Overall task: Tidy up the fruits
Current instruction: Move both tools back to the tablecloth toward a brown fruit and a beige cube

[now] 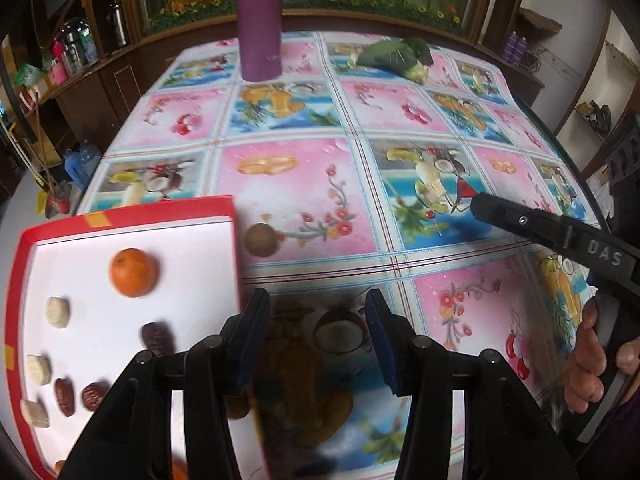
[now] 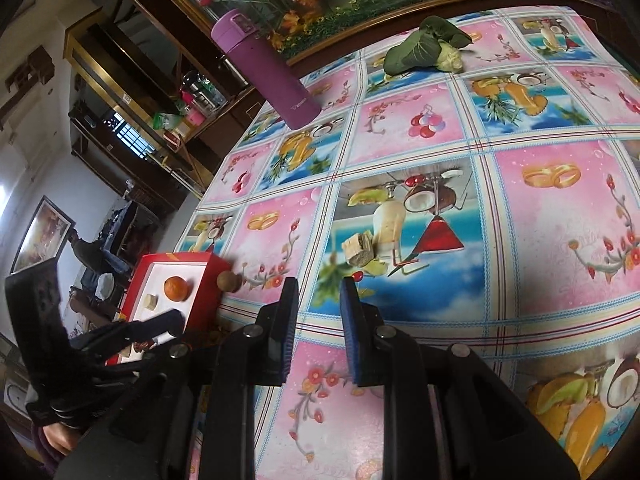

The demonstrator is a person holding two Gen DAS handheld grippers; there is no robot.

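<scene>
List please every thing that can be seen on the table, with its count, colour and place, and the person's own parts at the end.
Shallow cardboard box: one, red rim, white inside, left table edge.
Round orange fruit: one, orange, inside box.
Pale cut pieces: three, cream, box left side.
Wrinkled dates: three seen clearly, dark red, box near end.
Small round brown fruit: one, brown, on cloth beside box.
Tan sliced chunks: one small cluster, tan, table middle.
Tall flask: one, purple, far side.
Leafy vegetable: one, green, far right.
Printed tablecloth: one, pink and blue, covering table.
Left tongs: black, blue pads, open, empty.
Right tongs: black, blue pads, open, empty.
</scene>
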